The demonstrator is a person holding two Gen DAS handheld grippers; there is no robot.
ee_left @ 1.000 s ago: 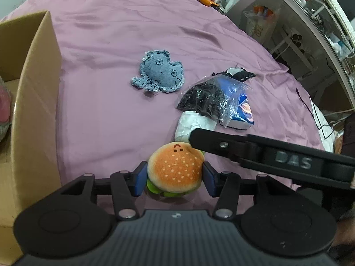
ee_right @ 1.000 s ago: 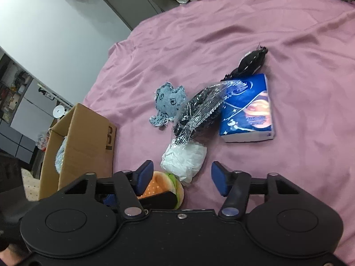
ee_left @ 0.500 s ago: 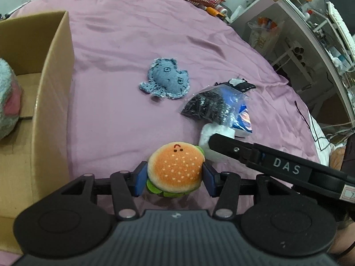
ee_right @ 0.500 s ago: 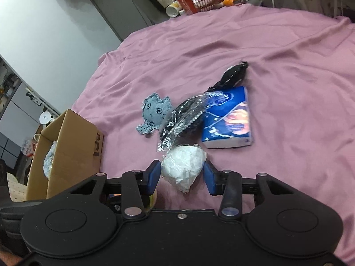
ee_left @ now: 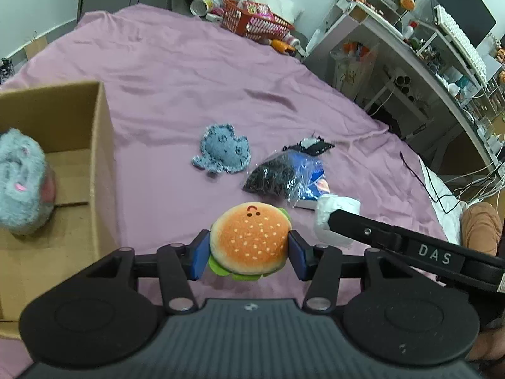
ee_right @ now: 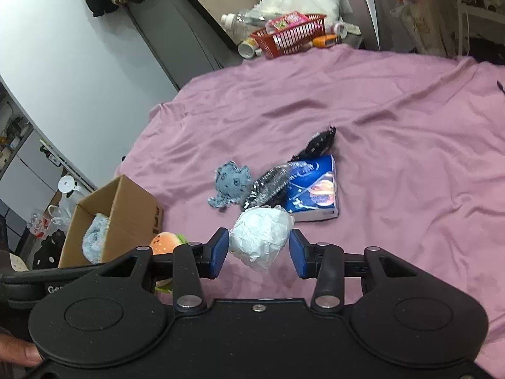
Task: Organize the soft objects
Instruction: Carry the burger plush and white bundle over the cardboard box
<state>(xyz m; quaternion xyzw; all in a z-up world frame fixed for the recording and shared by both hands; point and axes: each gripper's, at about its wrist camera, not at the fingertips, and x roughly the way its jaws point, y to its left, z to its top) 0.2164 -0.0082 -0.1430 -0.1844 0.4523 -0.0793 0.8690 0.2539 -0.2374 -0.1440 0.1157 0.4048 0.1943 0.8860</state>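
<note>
Burger-shaped orange plush toy (ee_left: pixel 251 242) sits clamped between the blue pads of the left tool (ee_left: pixel 249 249), lifted above the wrinkled pink-purple bedsheet (ee_left: pixel 176 72). Just to its left stands an open brown cardboard box (ee_left: pixel 101 145) with a fluffy grey plush (ee_left: pixel 20 183) already lying inside.

On the right side, the right tool (ee_right: pixel 258 252) has its blue pads set on either side of a crumpled white plastic-wrapped bundle (ee_right: pixel 260 237); the left pad touches the bundle, while a narrow gap shows at the right pad, so whether the grip is firm cannot be told. In the left wrist view the same bundle appears beside the right tool's black finger, close to the burger.

Farther out on the sheet lie a flat blue-grey denim plush with stitched eyes (ee_left: pixel 222 153), a clear bag of dark black material (ee_left: pixel 277 177) resting partly over a blue tissue packet (ee_right: pixel 315 189), and a small black-and-white fabric item (ee_right: pixel 320 140) just beyond the packet. A red plastic basket (ee_left: pixel 255 22) with bottles beside it stands at the far edge of the bed.
</note>
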